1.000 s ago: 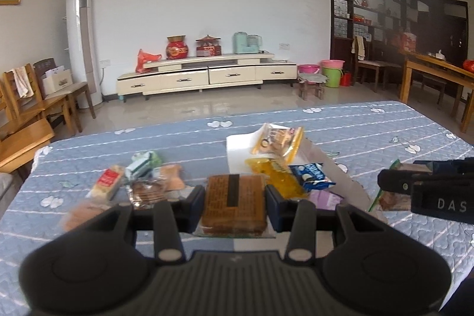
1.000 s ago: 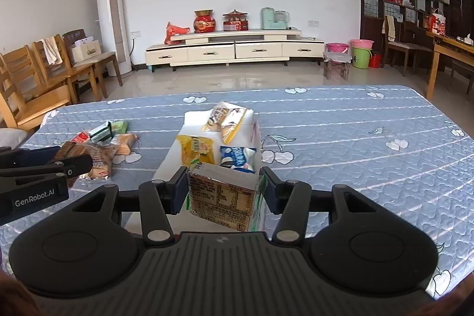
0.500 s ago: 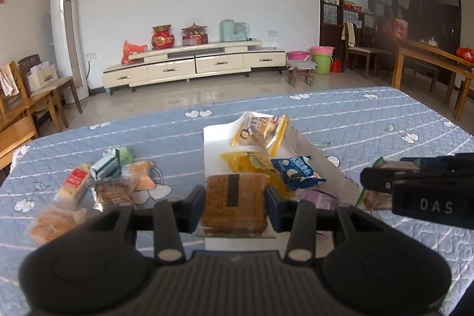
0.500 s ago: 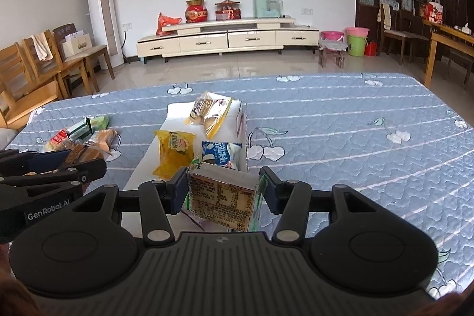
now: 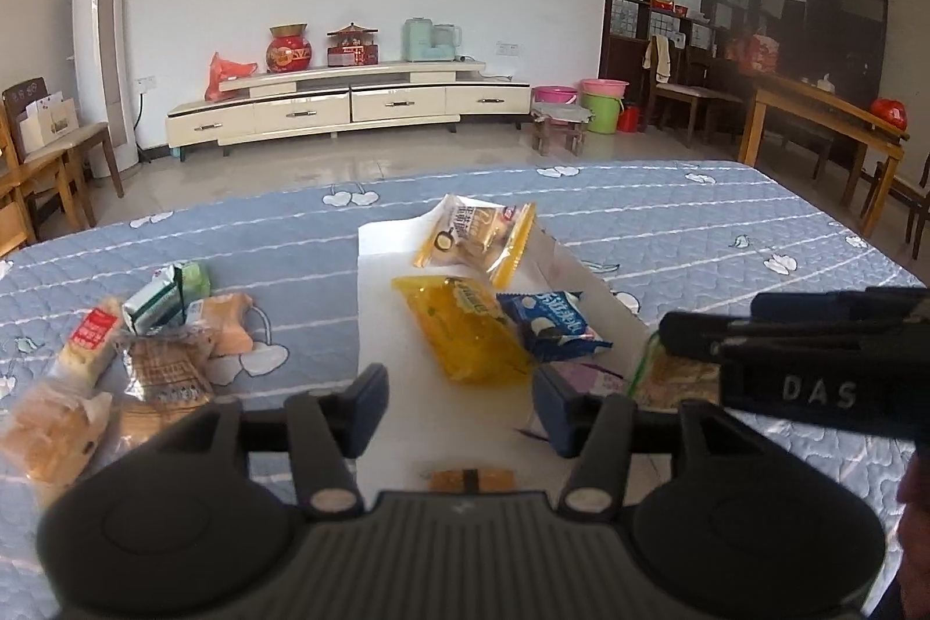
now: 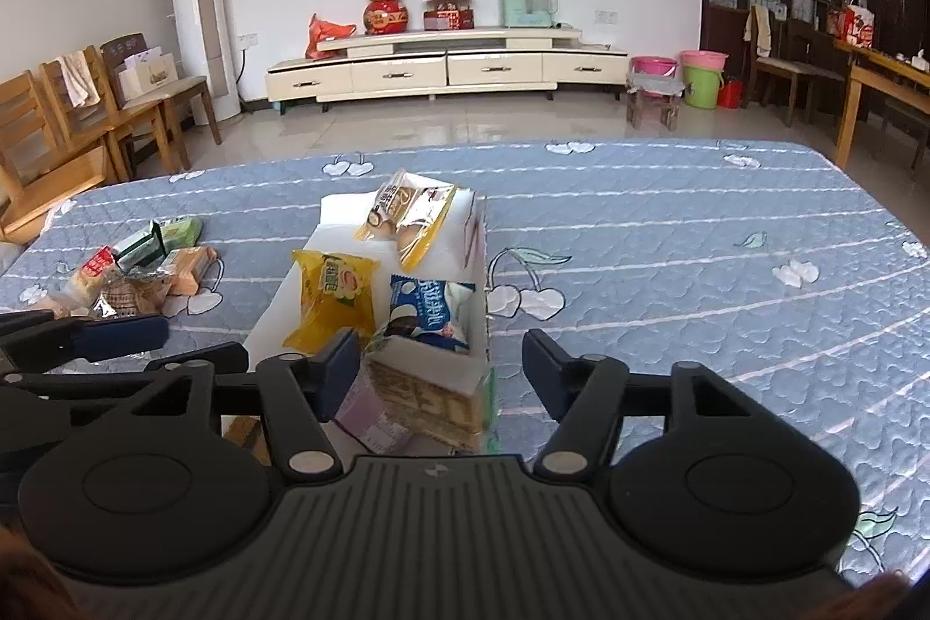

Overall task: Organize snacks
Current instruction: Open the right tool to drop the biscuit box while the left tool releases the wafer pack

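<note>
**Both tongs let go over the white box**

Loose snacks [image 5: 157,347] lie at the left on the blue quilted surface [image 5: 697,225]. Beside them the left tongs [image 5: 459,402] have just been opening and stand spread with nothing between the pads; a brown packet [image 5: 468,479] lies below them in the white box [image 5: 378,306]. Further right, the right tongs [image 6: 439,370] have just been opening too, spread around a carton [image 6: 433,396] resting tilted at the box's near right edge, just beside the left pad and clear of the right one.
</note>
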Available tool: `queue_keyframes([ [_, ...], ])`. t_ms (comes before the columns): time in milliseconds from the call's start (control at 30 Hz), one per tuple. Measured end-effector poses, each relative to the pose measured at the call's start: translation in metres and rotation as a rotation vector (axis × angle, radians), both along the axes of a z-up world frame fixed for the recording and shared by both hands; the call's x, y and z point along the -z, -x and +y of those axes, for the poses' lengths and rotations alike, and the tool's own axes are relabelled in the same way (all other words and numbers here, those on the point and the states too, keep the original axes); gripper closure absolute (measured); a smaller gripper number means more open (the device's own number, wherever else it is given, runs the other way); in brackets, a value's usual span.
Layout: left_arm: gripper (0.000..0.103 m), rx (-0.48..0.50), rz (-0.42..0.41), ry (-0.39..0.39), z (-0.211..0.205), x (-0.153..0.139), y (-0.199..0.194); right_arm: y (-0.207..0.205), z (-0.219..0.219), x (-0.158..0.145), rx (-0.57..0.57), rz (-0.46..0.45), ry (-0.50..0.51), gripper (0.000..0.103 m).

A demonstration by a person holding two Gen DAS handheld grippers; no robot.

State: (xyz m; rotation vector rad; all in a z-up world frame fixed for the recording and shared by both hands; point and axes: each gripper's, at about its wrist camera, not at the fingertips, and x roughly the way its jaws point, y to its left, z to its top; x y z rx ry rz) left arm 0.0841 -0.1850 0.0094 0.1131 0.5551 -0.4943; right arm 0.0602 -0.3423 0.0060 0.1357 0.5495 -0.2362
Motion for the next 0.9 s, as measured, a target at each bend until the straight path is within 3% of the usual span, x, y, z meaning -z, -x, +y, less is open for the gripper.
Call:
queue_keyframes([
  [233, 0.026, -0.065, -0.022, -0.009, 0.016, -0.014, 0.007, 0.011, 0.005, -0.015, 0.011, -0.043, 0.01, 0.02],
  [467, 0.025, -0.138, -0.051, -0.012, 0.045, -0.029, 0.015, 0.019, 0.019, -0.028, -0.009, -0.08, 0.023, 0.016],
  [900, 0.024, -0.251, -0.07, -0.032, 0.094, -0.034, 0.025, 0.018, 0.065, -0.031, -0.122, -0.062, 0.045, 0.004],
])
